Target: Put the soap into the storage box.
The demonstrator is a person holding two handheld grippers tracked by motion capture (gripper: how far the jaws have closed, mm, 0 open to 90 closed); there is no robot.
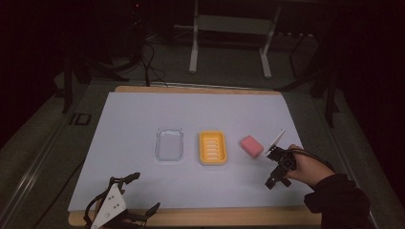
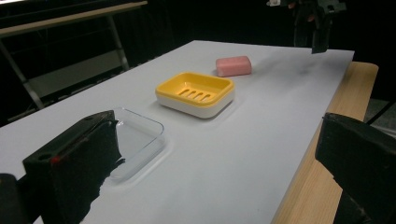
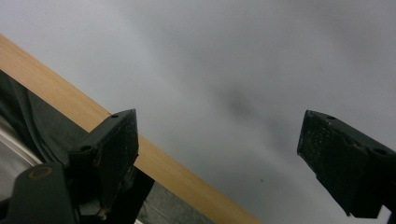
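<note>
Three small things sit in a row across the middle of your white sheet (image 1: pixel 143 119), which covers most of the wooden table (image 1: pixel 200 218). Largest of the three is the yellow soap dish (image 1: pixel 213 148) at the centre, slotted on top, with a white base in the left gripper view. Next is the clear plastic tray (image 1: pixel 169 144), just to the dish's left and apart from it. Smallest is the pink soap bar (image 1: pixel 251 146), lying bare on the sheet to the dish's right, tilted a little.

Your right gripper (image 1: pixel 278 168) hangs above the sheet just right of and slightly nearer to you than the soap bar, close to it but not touching. Your right hand (image 1: pixel 308 168) grips it from behind. Its jaws stand wide apart with nothing between them; its own view looks down past them at bare sheet and the wooden edge.

Your left gripper (image 1: pixel 143 193) rests at the near left corner of the sheet, well apart from all three things. Its jaws are spread wide and hold nothing; in its own view the clear tray lies just beyond the left jaw.
</note>
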